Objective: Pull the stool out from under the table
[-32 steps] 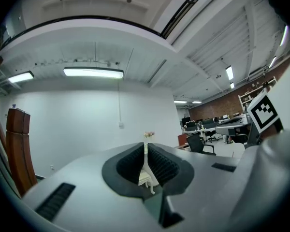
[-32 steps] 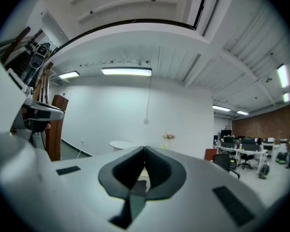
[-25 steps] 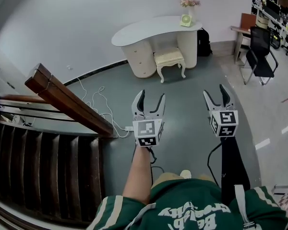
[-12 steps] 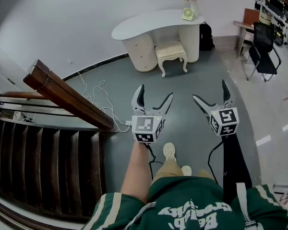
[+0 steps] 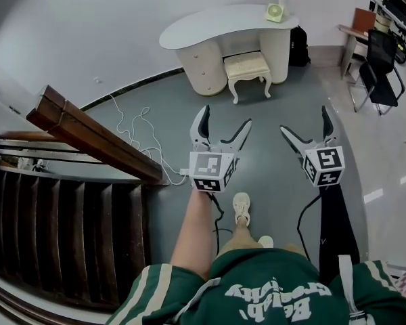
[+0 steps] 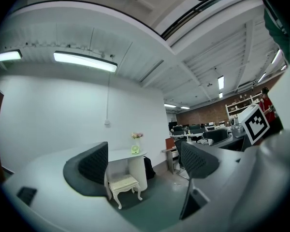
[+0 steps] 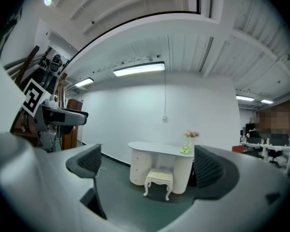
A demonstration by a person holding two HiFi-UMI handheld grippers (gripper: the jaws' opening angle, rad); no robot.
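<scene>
We hold the left gripper (image 5: 224, 119) at mid-frame with its jaws spread wide, likely readied for the cream cushioned stool (image 5: 249, 65), which stands top centre, partly tucked under the white curved counter (image 5: 213, 27). The right gripper (image 5: 304, 122) gapes likewise. Both jaw pairs, shut in the earlier frames, are now parted, and the stool looks nearer.

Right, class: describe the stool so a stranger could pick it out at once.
Find the curved white table against the pale back wall. Between its two pedestals stands the stool. It is low and cream, with a cushioned seat and curved legs, unlike the black office chair to its right.
</scene>
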